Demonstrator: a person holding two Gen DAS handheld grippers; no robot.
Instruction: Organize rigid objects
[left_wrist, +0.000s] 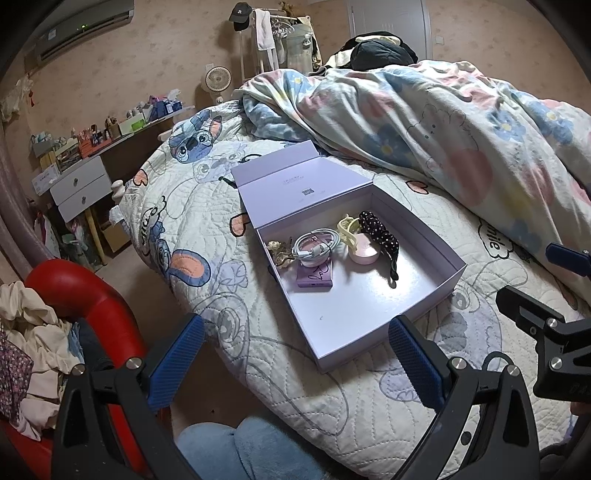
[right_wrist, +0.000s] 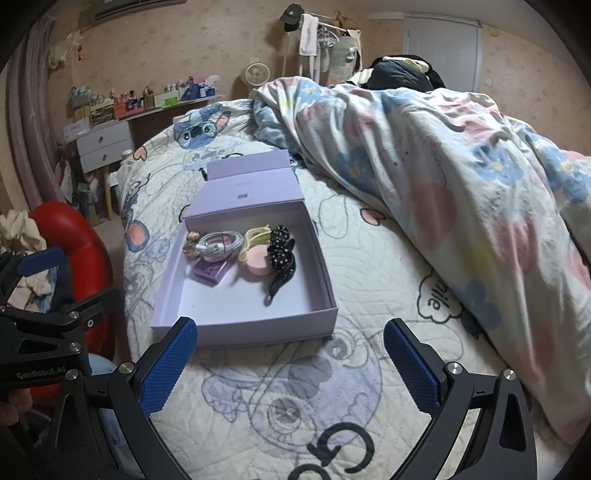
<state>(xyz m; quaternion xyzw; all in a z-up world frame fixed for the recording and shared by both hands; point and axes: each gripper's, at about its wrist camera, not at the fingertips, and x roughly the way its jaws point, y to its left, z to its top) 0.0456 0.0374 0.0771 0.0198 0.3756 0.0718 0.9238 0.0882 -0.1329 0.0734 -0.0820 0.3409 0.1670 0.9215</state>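
A lilac box (left_wrist: 424, 236) (right_wrist: 280, 325) lies on the bed with its lid folded back. Inside sit a coiled white cable (left_wrist: 316, 245) (right_wrist: 219, 242), a purple card case (left_wrist: 314, 278) (right_wrist: 210, 272), a pink round compact (left_wrist: 364, 253) (right_wrist: 258, 264), a yellow claw clip (left_wrist: 349, 227) (right_wrist: 255, 236), a black dotted hair clip (left_wrist: 384, 236) (right_wrist: 280, 251) and a gold trinket (left_wrist: 279, 253) (right_wrist: 192, 242). My left gripper (left_wrist: 295, 354) hovers open in front of the box's near corner. My right gripper (right_wrist: 290, 363) is open just short of the box's front wall, holding nothing.
A bunched floral duvet (left_wrist: 443, 129) (right_wrist: 443, 166) covers the right of the quilted bed (left_wrist: 184, 206) (right_wrist: 369, 258). A red chair (left_wrist: 88, 295) (right_wrist: 77, 240) with clothes stands at the left, near white drawers (left_wrist: 81, 188) and a cluttered desk. The person's blue-trousered knees (left_wrist: 240, 450) are below.
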